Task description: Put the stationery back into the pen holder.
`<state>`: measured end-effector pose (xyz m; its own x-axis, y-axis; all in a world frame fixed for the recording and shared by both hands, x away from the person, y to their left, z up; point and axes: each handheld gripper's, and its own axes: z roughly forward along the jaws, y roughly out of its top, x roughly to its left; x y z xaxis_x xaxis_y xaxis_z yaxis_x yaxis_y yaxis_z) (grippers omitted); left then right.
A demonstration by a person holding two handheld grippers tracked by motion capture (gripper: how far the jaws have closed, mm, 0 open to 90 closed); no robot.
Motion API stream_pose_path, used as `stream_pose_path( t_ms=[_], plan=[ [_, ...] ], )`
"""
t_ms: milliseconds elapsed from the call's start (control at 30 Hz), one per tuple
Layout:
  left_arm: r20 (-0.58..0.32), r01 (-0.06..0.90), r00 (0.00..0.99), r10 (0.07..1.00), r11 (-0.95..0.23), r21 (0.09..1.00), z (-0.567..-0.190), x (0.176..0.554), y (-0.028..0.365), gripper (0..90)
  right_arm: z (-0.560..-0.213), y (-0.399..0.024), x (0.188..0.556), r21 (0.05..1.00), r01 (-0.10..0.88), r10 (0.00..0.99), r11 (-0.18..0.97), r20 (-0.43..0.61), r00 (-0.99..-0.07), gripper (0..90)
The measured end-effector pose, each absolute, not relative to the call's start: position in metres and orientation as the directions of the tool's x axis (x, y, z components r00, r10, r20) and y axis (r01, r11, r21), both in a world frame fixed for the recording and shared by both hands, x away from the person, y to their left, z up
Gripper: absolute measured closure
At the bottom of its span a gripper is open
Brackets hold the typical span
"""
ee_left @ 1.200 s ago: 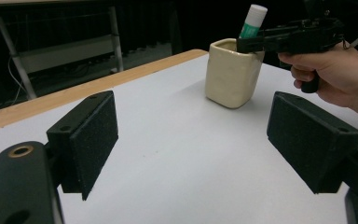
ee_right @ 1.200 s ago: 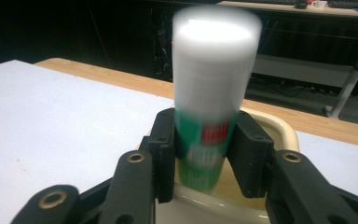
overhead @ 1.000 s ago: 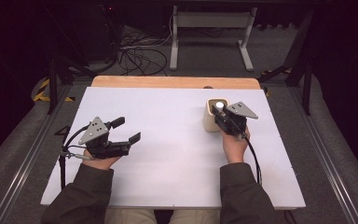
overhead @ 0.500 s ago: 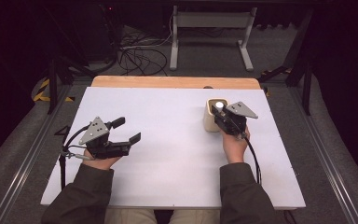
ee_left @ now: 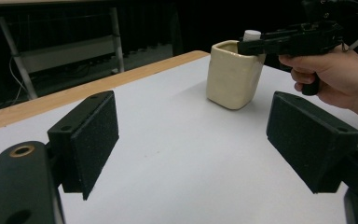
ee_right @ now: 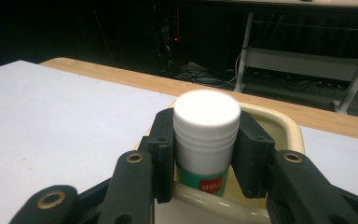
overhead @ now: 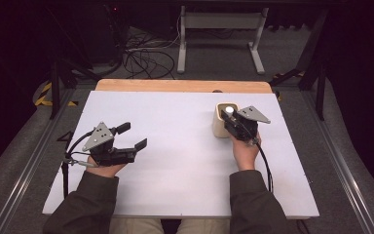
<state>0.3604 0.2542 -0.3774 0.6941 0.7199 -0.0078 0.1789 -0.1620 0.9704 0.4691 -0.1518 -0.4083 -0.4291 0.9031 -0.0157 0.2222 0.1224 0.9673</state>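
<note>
A cream cup [overhead: 219, 127] [ee_left: 233, 74] [ee_right: 279, 126] stands on the white table [overhead: 185, 146] at the right. My right gripper [overhead: 230, 116] [ee_right: 206, 151] is shut on a glue stick [ee_right: 206, 135] with a white cap [overhead: 229, 110] [ee_left: 251, 34] and a green label, held upright over the cup's mouth with its lower end inside. My left gripper [overhead: 132, 136] [ee_left: 193, 140] hovers at the table's left, open, nothing between its black pads [ee_left: 95, 140], pointing toward the cup.
A wooden strip [overhead: 182, 86] runs along the table's far edge. Beyond it are a metal frame [overhead: 219, 29] and cables [overhead: 143, 58] on the floor. Rails [overhead: 341, 165] flank the table.
</note>
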Motion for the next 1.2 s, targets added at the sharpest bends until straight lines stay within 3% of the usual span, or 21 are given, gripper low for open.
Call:
stream_pose_path(
  t_ms=[867,1200],
  plan=[
    [-0.003,0.176,0.691,0.723,-0.164,0.971,-0.3768,0.36,0.2553,17.6,-0.4063,-0.1554,0.4701,0.972,0.22,0.897,0.079,0.026,-0.44,59.4],
    [-0.003,0.173,0.686,0.727,-0.16,0.972,-0.377,0.3601,0.2568,17.6,-0.4069,-0.1567,0.4714,0.971,0.233,0.888,0.055,0.06,-0.456,52.2]
  ],
)
